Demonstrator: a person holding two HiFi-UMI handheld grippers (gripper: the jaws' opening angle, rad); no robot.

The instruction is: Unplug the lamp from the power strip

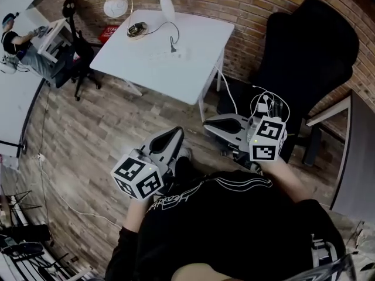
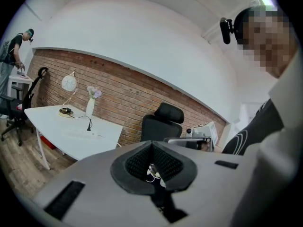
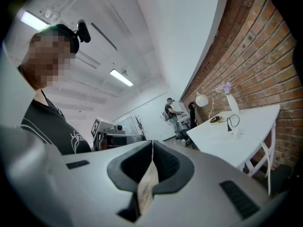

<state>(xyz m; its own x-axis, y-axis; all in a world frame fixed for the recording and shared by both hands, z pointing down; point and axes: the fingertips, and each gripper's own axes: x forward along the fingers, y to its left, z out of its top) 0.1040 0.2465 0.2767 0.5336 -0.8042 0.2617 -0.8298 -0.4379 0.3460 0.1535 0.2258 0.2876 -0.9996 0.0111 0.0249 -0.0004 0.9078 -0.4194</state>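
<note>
Both grippers are sitting idle, held in close against the torso, well apart from the white table [image 1: 199, 51].

- Left gripper [image 1: 176, 133]: forearm is tucked at the person's left side, jaws are pointing forward toward the table and tilted up. In the left gripper view the jaws are pressed together at the tips, with nothing pinched between them.
- Right gripper [image 1: 207, 123]: the arm is reaching forward from the right side, with the jaws pointing left across the body toward the left gripper's tips. The two are near each other but not touching. In the right gripper view the pads are meeting along one seam and are empty.

- Lamp [image 1: 115, 6]: it's standing at the table's far edge by the brick wall [image 1: 246, 10], globe shade on a curved stem, just beside a vase [image 1: 166, 6].
- Its cord [image 1: 158, 27] is running from the base to a black plug [image 1: 173, 45].
- The plug is standing upright on the power strip [image 1: 166, 55] mid-table. The strip is white on white and hard to make out.

A black office chair [image 1: 310, 45] is sitting right of the table. Another person [image 1: 14, 40] is working at a desk at far left.
</note>
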